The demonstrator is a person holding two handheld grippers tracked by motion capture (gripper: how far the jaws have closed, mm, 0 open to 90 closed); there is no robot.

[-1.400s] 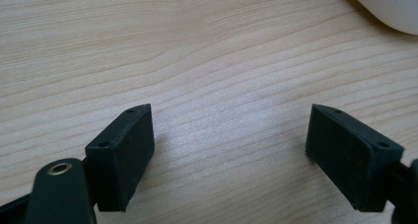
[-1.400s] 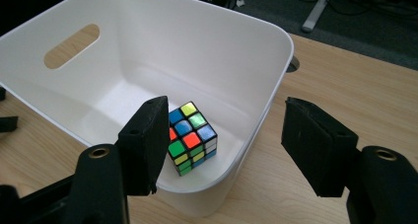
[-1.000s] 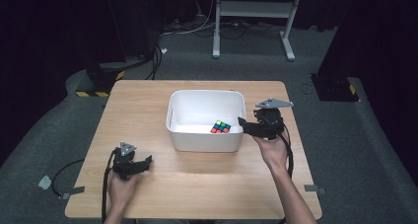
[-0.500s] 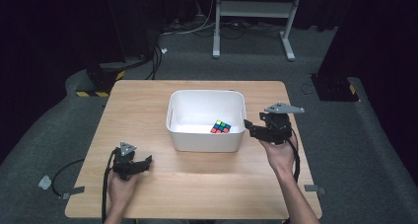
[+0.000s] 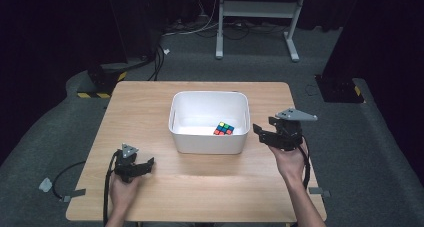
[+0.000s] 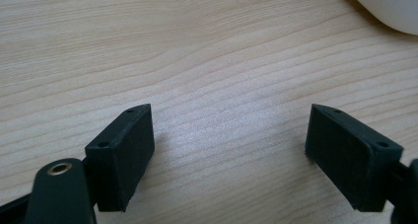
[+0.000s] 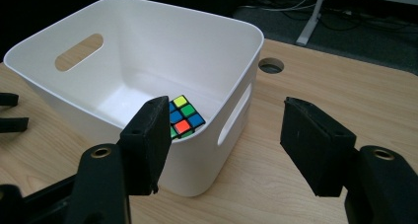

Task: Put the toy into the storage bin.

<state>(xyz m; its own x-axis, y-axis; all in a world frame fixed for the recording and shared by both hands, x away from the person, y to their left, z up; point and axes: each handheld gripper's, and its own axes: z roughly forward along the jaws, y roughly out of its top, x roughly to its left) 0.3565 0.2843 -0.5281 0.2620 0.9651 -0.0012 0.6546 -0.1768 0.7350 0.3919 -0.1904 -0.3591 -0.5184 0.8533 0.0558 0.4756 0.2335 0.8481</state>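
Note:
A white plastic bin (image 5: pixel 210 94) stands in the middle of the wooden table (image 5: pixel 145 107). Inside it, at the right front corner, lies a colourful puzzle cube (image 5: pixel 224 129). My right gripper (image 5: pixel 258 132) hovers just right of the bin, jaws pointing at its side wall. In the right gripper view the jaws stand apart with nothing between them (image 7: pixel 224 140), and the cube (image 7: pixel 183 116) shows past the bin's rim (image 7: pixel 148 7). My left gripper (image 5: pixel 149 163) rests near the table's front left, open over bare wood (image 6: pixel 229 145), with a corner of the bin (image 6: pixel 389 7) beyond it.
A round cable hole (image 7: pixel 270 65) is cut in the tabletop behind the bin. Off the table, a white metal frame (image 5: pixel 255 17) stands on the grey floor at the back, with cables and a black-and-yellow taped base (image 5: pixel 100 87) at the left.
My right gripper has drifted a little to the right, away from the bin's side. The left gripper, the bin and the cube have stayed put.

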